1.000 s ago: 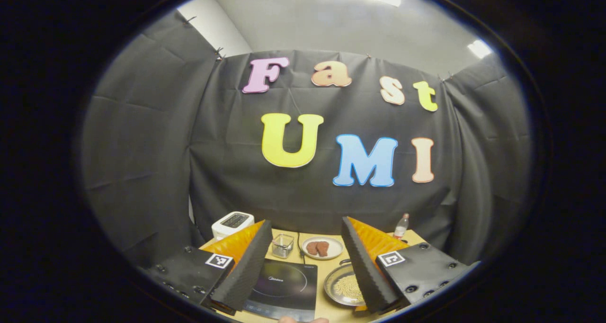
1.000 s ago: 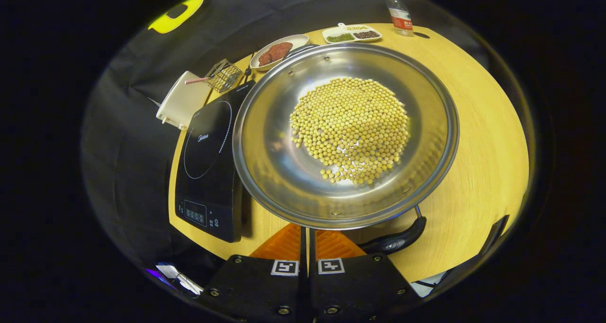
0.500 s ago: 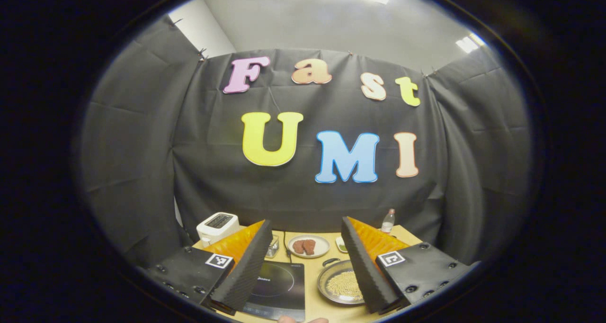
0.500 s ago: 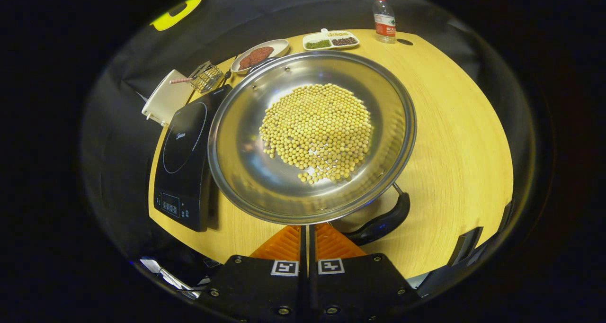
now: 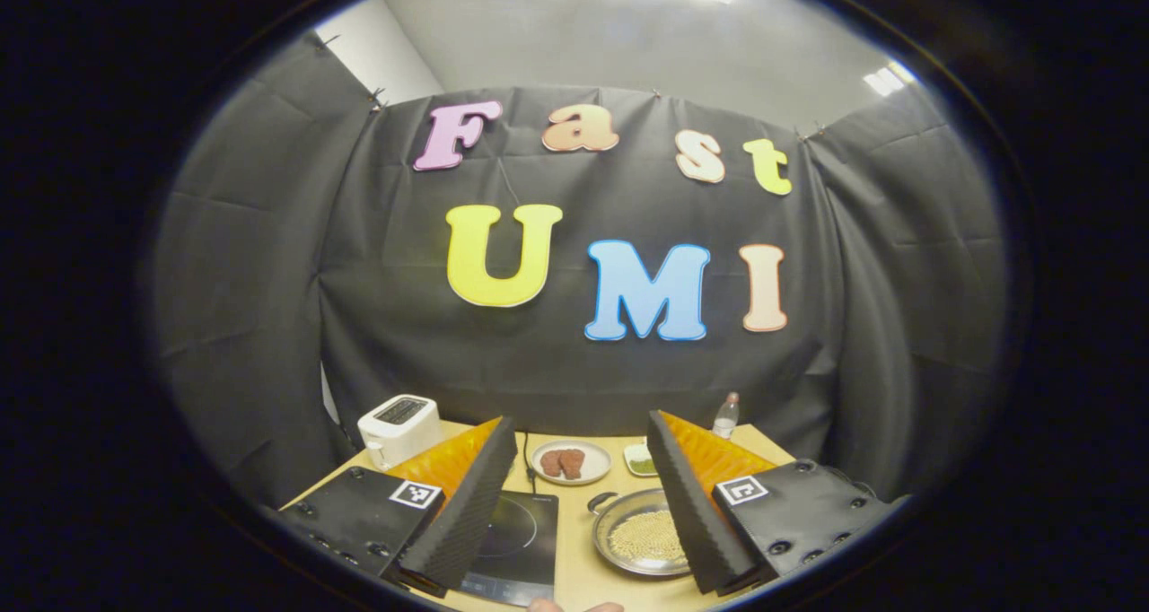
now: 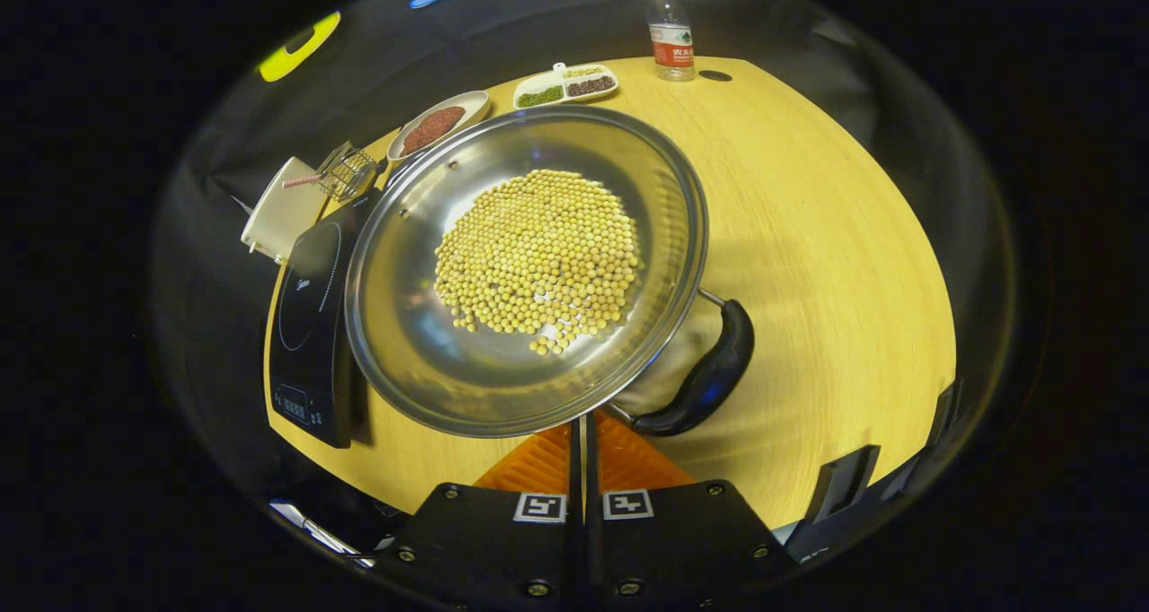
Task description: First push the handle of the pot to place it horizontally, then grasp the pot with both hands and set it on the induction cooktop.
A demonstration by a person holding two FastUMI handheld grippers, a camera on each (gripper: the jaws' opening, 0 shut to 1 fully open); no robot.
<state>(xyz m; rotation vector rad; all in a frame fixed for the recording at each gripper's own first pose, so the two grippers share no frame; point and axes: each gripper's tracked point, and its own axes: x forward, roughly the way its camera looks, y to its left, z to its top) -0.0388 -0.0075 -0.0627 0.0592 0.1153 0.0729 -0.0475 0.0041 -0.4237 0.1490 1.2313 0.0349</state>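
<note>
A steel pot (image 6: 525, 271) holding yellow beans stands on the wooden table (image 6: 835, 262), just right of the black induction cooktop (image 6: 310, 316). Its black handle (image 6: 709, 374) sticks out at the pot's near right side. My right gripper (image 6: 582, 428) is shut with nothing in it, its tips reaching under the pot's near rim just left of the handle. In the left gripper view, my left gripper (image 5: 582, 422) is open and held high, well back from the table. Between its fingers, far off, lie the pot (image 5: 642, 540) and the cooktop (image 5: 512, 540).
A white toaster (image 6: 278, 217), a wire basket (image 6: 346, 170), a plate of meat (image 6: 438, 126), a divided dish (image 6: 565, 85) and a bottle (image 6: 670, 33) line the table's far side. Bare wood lies right of the pot. The toaster (image 5: 398, 425) and plate (image 5: 570, 461) stand at the back.
The pot's handle swung from under the near rim round to the right. In the right gripper view the pot drifted left and looks smaller. The left gripper drew back from the table.
</note>
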